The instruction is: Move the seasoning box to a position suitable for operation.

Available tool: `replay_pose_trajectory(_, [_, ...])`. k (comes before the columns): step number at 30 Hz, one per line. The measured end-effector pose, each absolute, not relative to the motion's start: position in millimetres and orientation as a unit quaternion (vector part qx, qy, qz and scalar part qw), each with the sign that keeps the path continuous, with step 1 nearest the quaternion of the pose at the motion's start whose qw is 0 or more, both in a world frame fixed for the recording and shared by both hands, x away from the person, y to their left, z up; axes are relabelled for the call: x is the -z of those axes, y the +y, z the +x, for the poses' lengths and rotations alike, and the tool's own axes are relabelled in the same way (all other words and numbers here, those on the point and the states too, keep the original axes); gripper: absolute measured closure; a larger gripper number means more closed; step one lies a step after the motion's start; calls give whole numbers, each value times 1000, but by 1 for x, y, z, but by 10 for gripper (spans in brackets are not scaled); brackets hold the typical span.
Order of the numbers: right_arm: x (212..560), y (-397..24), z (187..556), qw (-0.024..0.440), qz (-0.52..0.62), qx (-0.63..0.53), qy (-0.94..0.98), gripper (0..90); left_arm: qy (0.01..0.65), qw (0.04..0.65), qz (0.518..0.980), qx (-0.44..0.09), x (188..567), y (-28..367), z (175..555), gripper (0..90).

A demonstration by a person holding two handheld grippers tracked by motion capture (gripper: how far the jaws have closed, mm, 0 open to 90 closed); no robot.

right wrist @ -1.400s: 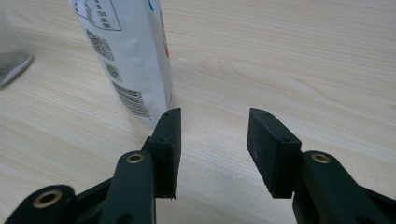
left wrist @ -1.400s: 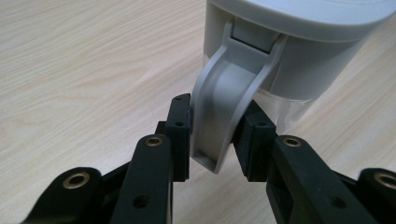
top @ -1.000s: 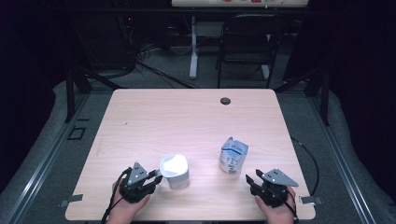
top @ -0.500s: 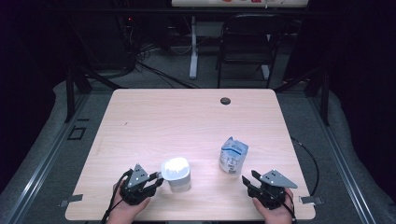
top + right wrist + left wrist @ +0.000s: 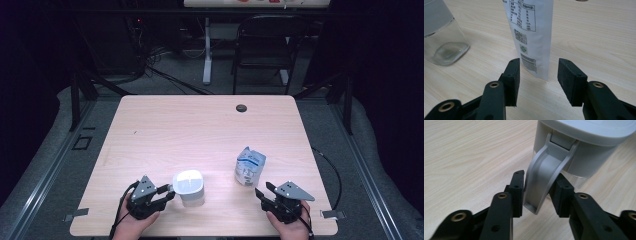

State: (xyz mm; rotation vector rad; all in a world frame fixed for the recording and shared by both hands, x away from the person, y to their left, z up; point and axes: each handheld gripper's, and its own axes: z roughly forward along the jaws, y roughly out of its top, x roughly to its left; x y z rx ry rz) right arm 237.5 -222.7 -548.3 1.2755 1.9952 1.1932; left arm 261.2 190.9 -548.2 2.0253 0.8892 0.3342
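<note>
My left gripper point(image 5: 536, 192) had just been opening, jaws loose around the jug point(image 5: 189, 187) handle point(image 5: 544, 177), the jug's top cut off up close. My right gripper point(image 5: 539, 80) stood open before the upright pouch point(image 5: 250, 167), its contents hidden

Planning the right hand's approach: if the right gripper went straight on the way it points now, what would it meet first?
Most likely the white pouch standing just ahead of the right gripper; its open jaws already line up with the pouch's lower edge, though the gap is hard to judge.
</note>
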Motion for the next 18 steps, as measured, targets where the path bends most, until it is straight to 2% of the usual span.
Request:
replay_pose_trajectory(8, [550, -221, 238, 241, 464, -431, 735, 524, 356, 449, 810, -126, 533, 202, 257, 580])
replay_pose_trajectory(18, [548, -228, 232, 247, 465, -435, 730, 522, 376, 471, 785, -143, 514, 214, 259, 580])
